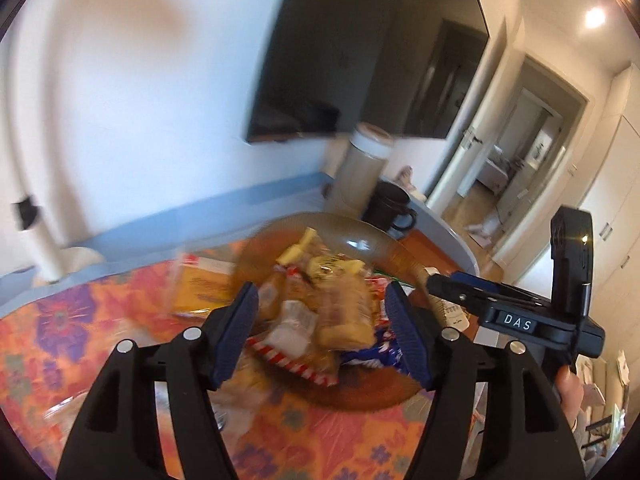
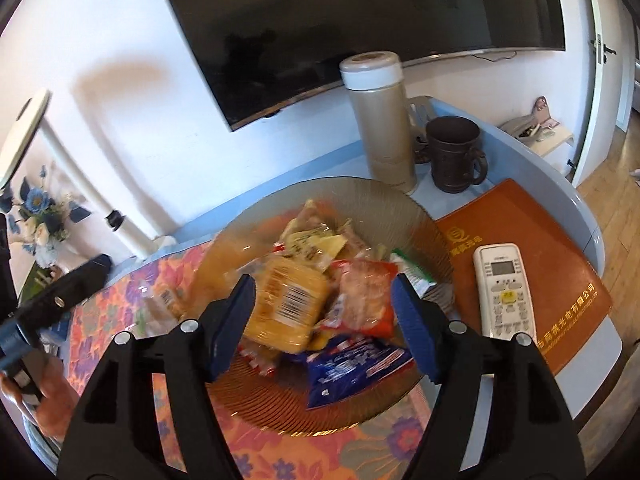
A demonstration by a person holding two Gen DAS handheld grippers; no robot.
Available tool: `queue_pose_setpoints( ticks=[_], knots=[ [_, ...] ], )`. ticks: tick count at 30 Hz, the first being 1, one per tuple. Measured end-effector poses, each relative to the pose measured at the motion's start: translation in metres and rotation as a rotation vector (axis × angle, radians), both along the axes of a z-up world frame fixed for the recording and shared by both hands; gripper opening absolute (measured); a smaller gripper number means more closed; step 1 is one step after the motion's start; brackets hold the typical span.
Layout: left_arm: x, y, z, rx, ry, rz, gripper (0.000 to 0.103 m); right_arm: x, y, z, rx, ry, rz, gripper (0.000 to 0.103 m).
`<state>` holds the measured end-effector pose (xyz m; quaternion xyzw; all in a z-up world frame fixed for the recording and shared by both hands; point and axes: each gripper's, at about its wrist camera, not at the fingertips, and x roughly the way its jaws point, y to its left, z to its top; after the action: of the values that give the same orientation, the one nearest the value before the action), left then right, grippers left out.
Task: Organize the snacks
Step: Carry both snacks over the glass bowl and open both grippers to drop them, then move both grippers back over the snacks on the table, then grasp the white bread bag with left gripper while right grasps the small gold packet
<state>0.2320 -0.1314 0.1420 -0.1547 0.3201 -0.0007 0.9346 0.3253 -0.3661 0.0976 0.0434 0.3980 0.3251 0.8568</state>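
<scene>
"DAS" marks the right hand-held gripper (image 1: pixel 434 280); both it and the left hand-held gripper (image 1: pixel 322 308) gape wide over the bowl (image 2: pixel 424 220).

White wall (image 2: pixel 120 40), dark mounted television (image 2: pixel 340 8), wooden floor (image 2: pixel 616 200).

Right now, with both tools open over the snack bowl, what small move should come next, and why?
Probably bring the left tool back over the yellow snack packet, which lies on the floral tablecloth beside the glass bowl, apparently the only snack still outside it. Both tools are open and hold nothing; the right tool hovers over the bowl's pile, so the left seems nearer.
</scene>
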Motion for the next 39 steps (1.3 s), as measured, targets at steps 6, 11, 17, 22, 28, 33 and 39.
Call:
queue_pose_setpoints(
  ticks=[6,11,17,22,28,33,39],
  knots=[
    [-0.083,0.043,0.034,0.022,-0.063,0.137,0.066,-0.04,0.014,0.023,0.042,-0.03,0.084,0.072],
    [-0.151,0.082,0.029,0.026,-0.045,0.266,0.075,-0.081,0.04,0.04,0.042,-0.08,0.165,0.072],
    [-0.18,0.107,-0.028,0.008,0.086,0.391,0.077,-0.12,0.096,0.034,-0.011,-0.081,0.283,0.072],
    [-0.163,0.088,-0.063,0.119,0.205,0.407,0.091,-0.139,0.133,0.021,-0.089,-0.103,0.342,0.073],
    [-0.121,0.088,-0.119,0.235,0.354,0.488,0.091,-0.134,0.172,-0.001,-0.145,-0.072,0.383,0.074],
    [-0.103,0.094,-0.146,0.252,0.428,0.5,0.091,-0.124,0.206,-0.02,-0.143,-0.028,0.438,0.065],
    [-0.128,0.117,-0.147,0.216,0.438,0.511,0.091,-0.119,0.247,-0.043,-0.12,0.026,0.53,0.046]
  ],
)
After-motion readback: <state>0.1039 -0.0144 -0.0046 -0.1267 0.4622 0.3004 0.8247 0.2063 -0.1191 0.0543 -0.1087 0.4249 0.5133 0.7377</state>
